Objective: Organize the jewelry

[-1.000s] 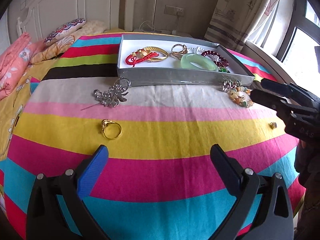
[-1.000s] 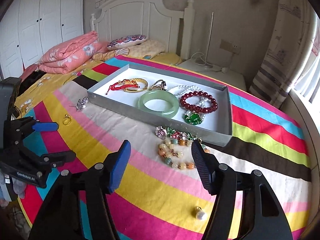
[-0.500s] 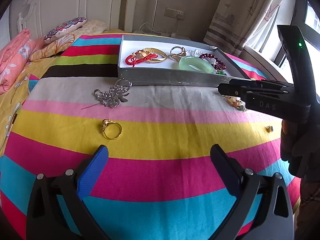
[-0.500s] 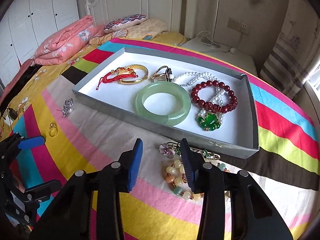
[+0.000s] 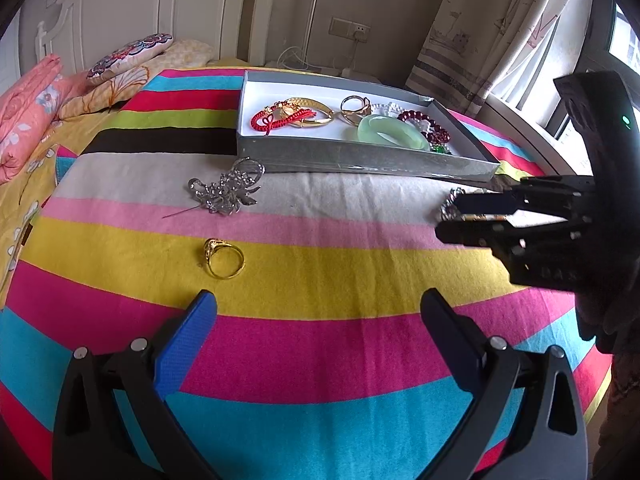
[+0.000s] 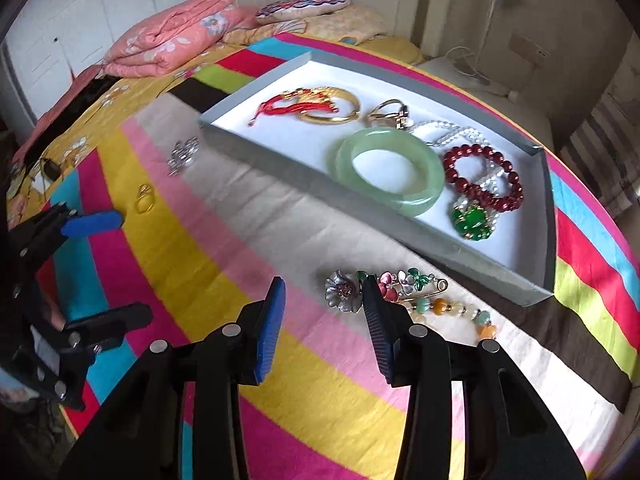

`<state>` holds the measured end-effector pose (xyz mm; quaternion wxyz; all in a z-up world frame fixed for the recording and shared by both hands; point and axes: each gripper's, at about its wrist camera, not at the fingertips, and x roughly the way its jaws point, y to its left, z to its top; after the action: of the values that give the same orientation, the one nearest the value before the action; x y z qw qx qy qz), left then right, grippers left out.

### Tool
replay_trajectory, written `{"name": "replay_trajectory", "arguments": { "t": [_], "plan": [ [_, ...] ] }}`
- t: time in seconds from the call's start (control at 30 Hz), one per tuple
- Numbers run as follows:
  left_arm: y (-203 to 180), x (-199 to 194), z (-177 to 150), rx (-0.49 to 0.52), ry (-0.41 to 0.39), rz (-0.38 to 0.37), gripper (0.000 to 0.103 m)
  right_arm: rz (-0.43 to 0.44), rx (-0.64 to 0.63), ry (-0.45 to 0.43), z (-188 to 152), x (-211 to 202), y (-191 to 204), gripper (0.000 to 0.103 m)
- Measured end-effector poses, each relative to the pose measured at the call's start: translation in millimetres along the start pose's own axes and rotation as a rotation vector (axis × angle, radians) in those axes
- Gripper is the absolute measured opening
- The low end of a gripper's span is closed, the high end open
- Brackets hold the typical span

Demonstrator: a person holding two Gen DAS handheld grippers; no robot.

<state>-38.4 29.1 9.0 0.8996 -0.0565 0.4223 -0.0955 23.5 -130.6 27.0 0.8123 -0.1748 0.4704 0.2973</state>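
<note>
In the right wrist view, the right gripper (image 6: pixel 324 294) hung at lower centre, its fingers part spread and opening, nothing pinched; the flower brooch (image 6: pixel 344 290) lay between the tips on the striped bed cover (image 6: pixel 224 240). The grey tray (image 6: pixel 400 236) sat at upper right holding a jade bangle (image 6: pixel 390 170). The left gripper (image 5: pixel 320 312) stood with fingers spread wide, empty, just below the gold ring (image 5: pixel 222 258).
</note>
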Motion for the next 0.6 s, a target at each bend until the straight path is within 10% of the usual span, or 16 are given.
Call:
{"name": "replay_trajectory", "arguments": {
  "t": [0.2,0.37,0.6],
  "plan": [
    [0,0,0,-0.002,-0.001,-0.001,0.101,0.059,-0.085,-0.047,-31,-24,25,0.041],
    [-2,2,0,0.01,0.005,0.012,0.101,-0.014,0.056,-0.202,-42,-49,7,0.041],
    [-3,3,0,0.015,0.007,0.018,0.101,-0.129,0.26,-0.19,-22,-26,-30,0.055]
  ]
}}
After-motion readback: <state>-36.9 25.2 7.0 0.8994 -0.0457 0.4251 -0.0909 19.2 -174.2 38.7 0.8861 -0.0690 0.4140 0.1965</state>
